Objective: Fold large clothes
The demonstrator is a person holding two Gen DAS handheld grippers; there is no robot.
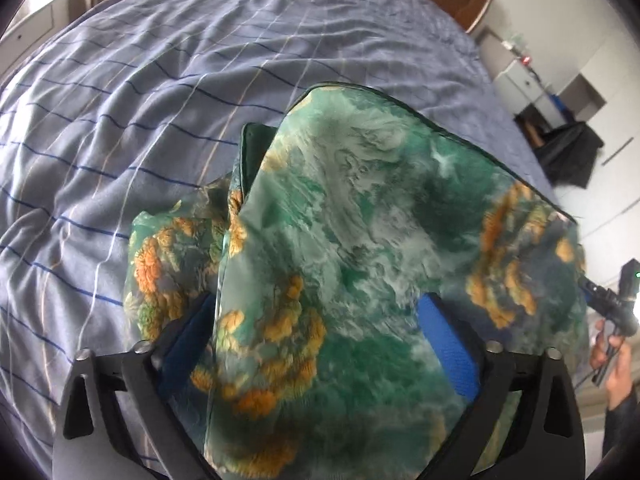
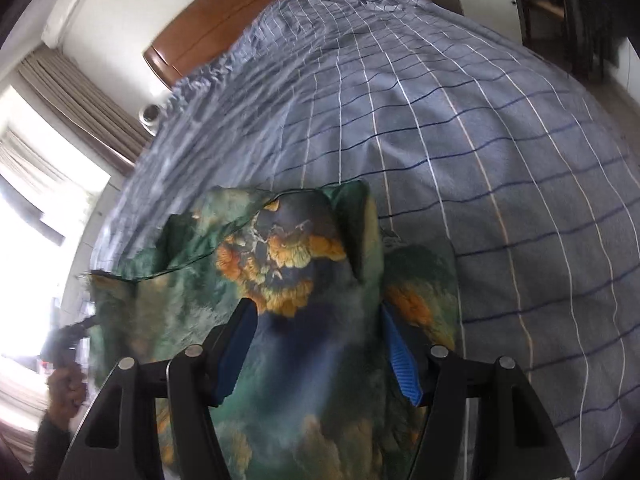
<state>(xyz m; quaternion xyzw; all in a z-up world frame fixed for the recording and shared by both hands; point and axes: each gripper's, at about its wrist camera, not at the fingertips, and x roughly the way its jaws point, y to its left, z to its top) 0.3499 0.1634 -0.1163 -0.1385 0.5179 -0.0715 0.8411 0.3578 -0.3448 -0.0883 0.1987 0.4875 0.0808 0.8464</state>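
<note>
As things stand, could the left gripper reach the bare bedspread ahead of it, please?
Probably not yet: the green floral garment lies between the left gripper's fingers and drapes forward over them, covering the way to the blue checked bedspread beyond.

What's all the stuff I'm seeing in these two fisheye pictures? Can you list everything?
Garment: one, green with orange floral print, draped over both grippers above the bed.
Bed cover: one, grey-blue with dark and white check lines, spread over the bed.
Headboard: one, brown wood, at the far end of the bed.
Curtain: one, beige, by the bright window at left.
Cabinet: one, white, by the far wall at right.
Left gripper: one, black with blue pads, fabric between its fingers.
Right gripper: one, black with blue pads, fabric between its fingers.
</note>
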